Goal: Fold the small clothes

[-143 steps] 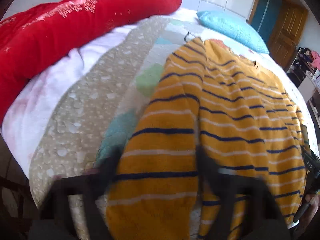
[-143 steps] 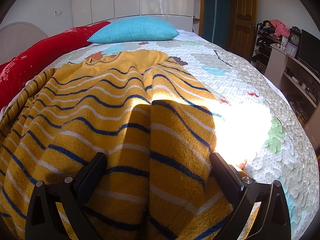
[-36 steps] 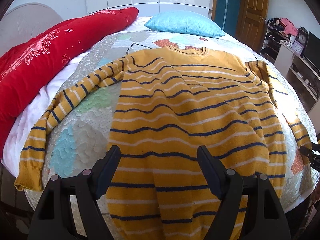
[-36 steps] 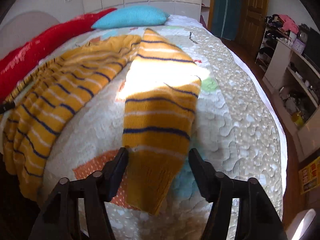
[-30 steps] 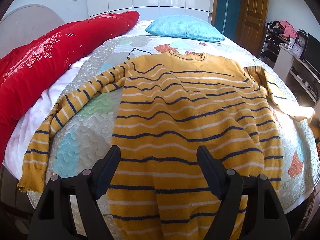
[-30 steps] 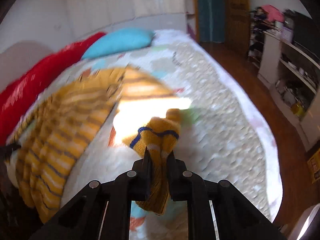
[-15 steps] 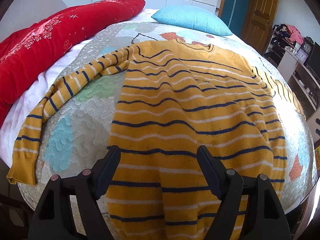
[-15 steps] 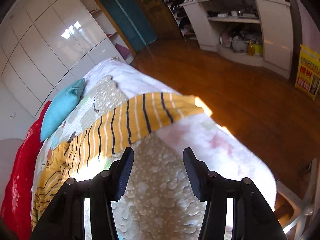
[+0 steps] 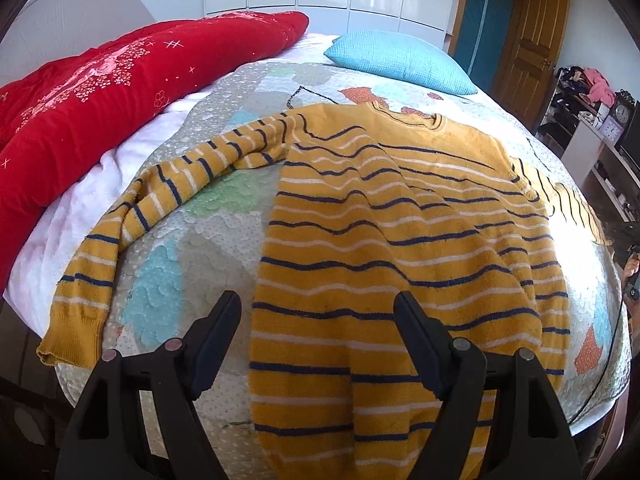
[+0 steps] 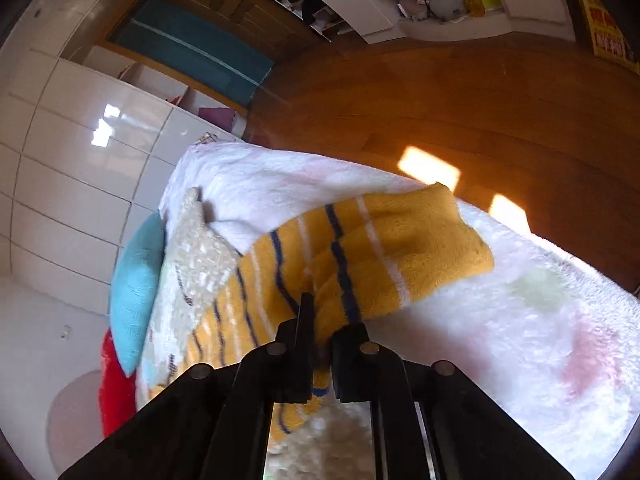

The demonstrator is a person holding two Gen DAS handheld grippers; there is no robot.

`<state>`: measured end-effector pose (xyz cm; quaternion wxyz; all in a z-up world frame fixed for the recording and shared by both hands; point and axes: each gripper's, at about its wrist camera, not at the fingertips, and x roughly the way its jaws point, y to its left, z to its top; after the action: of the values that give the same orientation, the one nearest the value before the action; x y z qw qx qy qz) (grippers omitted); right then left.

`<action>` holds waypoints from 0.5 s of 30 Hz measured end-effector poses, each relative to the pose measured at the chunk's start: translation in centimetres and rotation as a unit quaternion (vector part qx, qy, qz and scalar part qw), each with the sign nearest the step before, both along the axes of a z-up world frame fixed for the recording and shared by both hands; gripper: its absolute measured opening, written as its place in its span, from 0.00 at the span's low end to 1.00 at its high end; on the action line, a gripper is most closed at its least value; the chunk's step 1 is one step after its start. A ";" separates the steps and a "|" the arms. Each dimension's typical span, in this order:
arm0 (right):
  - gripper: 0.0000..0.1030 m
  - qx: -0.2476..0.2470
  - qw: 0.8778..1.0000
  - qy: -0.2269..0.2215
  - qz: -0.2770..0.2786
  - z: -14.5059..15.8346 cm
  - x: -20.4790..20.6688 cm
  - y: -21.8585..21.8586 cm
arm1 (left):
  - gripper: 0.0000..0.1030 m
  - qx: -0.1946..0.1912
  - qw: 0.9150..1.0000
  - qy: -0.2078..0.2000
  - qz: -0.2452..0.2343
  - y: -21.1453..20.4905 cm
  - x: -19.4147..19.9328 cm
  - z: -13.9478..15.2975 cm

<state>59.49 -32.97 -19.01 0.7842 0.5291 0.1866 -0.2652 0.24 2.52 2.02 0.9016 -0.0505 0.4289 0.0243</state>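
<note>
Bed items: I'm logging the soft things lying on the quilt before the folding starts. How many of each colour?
Yellow striped sweater: 1
Red blanket: 1
Blue pillow: 1
Total: 3

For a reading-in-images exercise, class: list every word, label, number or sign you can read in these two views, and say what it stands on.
No text can be read.
Yellow sign by the shelves, right wrist view: red print, too blurred to read.
Clocks on the shelf, left wrist view: dial numbers too small.
Striped sweater, red blanket: patterns only, no lettering.
</note>
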 end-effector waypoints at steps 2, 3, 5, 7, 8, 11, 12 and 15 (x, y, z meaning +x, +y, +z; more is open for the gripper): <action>0.07 -0.046 0.999 -0.005 0.008 3.4 0.8 1.7 | 0.75 -0.003 1.000 -0.005 0.008 1.1 -0.1 0.1; 0.07 -0.069 0.997 -0.007 0.024 5.2 1.6 2.9 | 0.75 -0.008 1.000 -0.008 0.014 1.9 -0.1 0.1; 0.07 -0.119 0.990 -0.007 0.070 8.9 4.4 6.4 | 0.75 -0.019 0.999 -0.013 0.024 3.0 -0.3 0.1; 0.07 -0.161 0.979 -0.012 0.128 12.0 8.3 11.3 | 0.75 -0.034 0.999 -0.019 0.036 4.3 -0.7 0.0; 0.07 -0.172 0.972 -0.017 0.158 12.9 10.3 13.9 | 0.75 -0.041 0.998 -0.021 0.040 4.9 -1.0 -0.1; 0.07 -0.199 0.945 -0.018 0.258 13.8 17.5 22.7 | 0.75 -0.053 0.997 -0.024 0.052 6.6 -1.9 -0.4; 0.07 -0.208 0.934 -0.011 0.290 13.5 19.8 25.8 | 0.75 -0.054 0.997 -0.024 0.057 7.1 -2.2 -0.5; 0.07 -0.215 0.900 0.021 0.377 10.2 26.1 34.8 | 0.75 -0.053 0.995 -0.029 0.074 9.0 -3.1 -0.8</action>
<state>85.55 1.79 -8.79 0.9162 0.2316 0.3271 0.0059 -2.89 11.54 1.22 0.9053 -0.1304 0.3988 0.0665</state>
